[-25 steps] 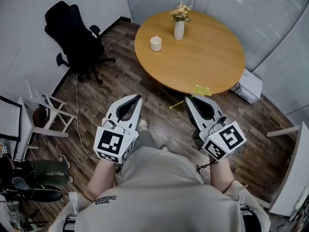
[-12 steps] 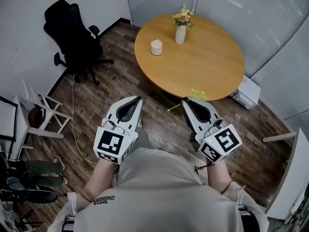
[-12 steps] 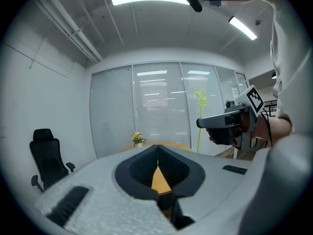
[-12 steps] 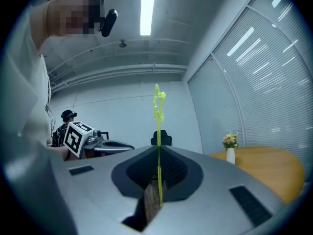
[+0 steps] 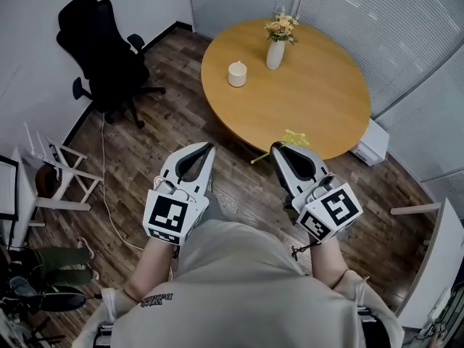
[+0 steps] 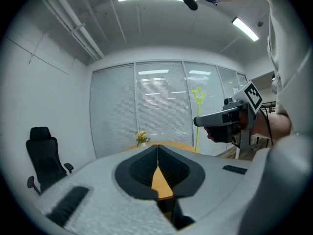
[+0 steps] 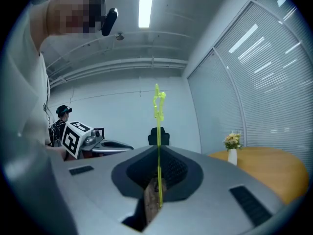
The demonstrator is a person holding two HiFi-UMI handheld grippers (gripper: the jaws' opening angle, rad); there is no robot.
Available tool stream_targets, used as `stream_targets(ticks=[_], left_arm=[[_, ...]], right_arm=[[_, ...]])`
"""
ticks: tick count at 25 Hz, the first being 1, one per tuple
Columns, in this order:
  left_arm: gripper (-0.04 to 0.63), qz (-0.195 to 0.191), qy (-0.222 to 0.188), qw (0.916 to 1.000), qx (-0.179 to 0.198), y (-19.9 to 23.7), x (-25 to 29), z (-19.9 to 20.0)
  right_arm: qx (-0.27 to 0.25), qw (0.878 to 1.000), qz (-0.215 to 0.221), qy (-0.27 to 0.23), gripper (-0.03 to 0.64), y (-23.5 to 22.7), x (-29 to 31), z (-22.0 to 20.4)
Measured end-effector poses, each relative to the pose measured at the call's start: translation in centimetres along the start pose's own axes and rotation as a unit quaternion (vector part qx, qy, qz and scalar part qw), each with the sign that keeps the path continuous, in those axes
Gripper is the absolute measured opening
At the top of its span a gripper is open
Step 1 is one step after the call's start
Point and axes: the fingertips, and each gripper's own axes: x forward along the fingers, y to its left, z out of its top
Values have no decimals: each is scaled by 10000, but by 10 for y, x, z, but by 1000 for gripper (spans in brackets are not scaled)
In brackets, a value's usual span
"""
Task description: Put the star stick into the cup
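Wood-plank flooring fills the head view, with a black office chair (image 5: 101, 49) at the upper left and a round wooden table (image 5: 319, 100) across the upper middle and right. The dark print on your shirt (image 5: 239, 288) at the lower left is too small to read. The only other markings are the black-and-white square patterns on the gripper cubes.

Your left gripper (image 5: 206, 147) is held out at centre-left, pointing toward the table, its jaws pressed together with nothing between them. On the table's left part stands the white cup (image 5: 237, 74), and a vase of flowers (image 5: 275, 49) stands near it, up and to its right, not touching.

Your right gripper (image 5: 279, 149), at centre-right, also points at the table and is clenched on the yellow-green star stick (image 5: 290, 140). In the right gripper view the stick rises upright from the jaws with the star on top. In the head view the star seems to overlap the table's near rim, well apart from the cup.
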Motion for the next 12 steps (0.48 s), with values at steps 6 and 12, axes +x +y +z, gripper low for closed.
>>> stream_targets(ticks=[6, 12], left_arm=[[23, -228, 22, 9997, 13, 25, 7, -23], [23, -448, 83, 9989, 82, 68, 48, -24]], right_arm=[[4, 9998, -180, 4, 32, 1, 29, -16], [-330, 9982, -475, 153, 32, -32, 75, -8]])
